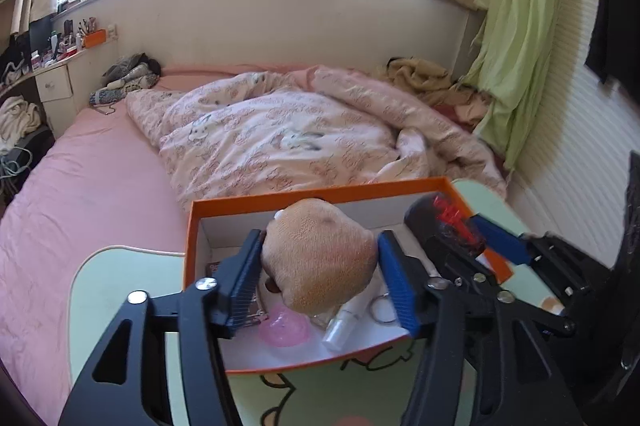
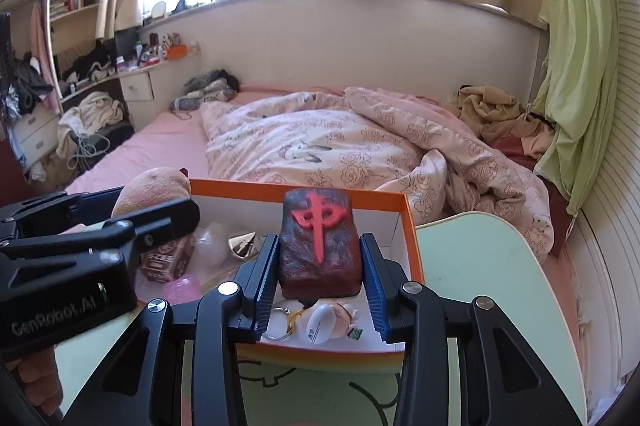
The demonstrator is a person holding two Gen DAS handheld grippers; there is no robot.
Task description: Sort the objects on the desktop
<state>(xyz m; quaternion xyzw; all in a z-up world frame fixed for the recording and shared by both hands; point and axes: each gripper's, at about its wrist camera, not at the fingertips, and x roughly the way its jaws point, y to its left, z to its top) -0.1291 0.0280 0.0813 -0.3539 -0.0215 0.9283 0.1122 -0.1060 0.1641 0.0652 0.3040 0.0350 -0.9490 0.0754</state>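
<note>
An orange box [image 1: 304, 195] with a white inside stands on a pale green lap table [image 1: 120, 266]. My left gripper [image 1: 318, 268] is shut on a tan plush toy [image 1: 320, 258] and holds it over the box. My right gripper [image 2: 318, 278] is shut on a dark red mahjong-tile block [image 2: 318, 246] with a red character, also above the box [image 2: 412, 226]. In the left wrist view the right gripper and block [image 1: 448, 222] show at the box's right side. In the right wrist view the plush [image 2: 152, 188] and left gripper show at the left.
In the box lie a pink jelly piece [image 1: 284, 330], a white tube [image 1: 344, 322], a key ring [image 1: 382, 308], a gold cone [image 2: 242, 244], a brown packet [image 2: 166, 262] and a small white figure [image 2: 324, 322]. Behind is a bed with a pink quilt [image 1: 280, 134].
</note>
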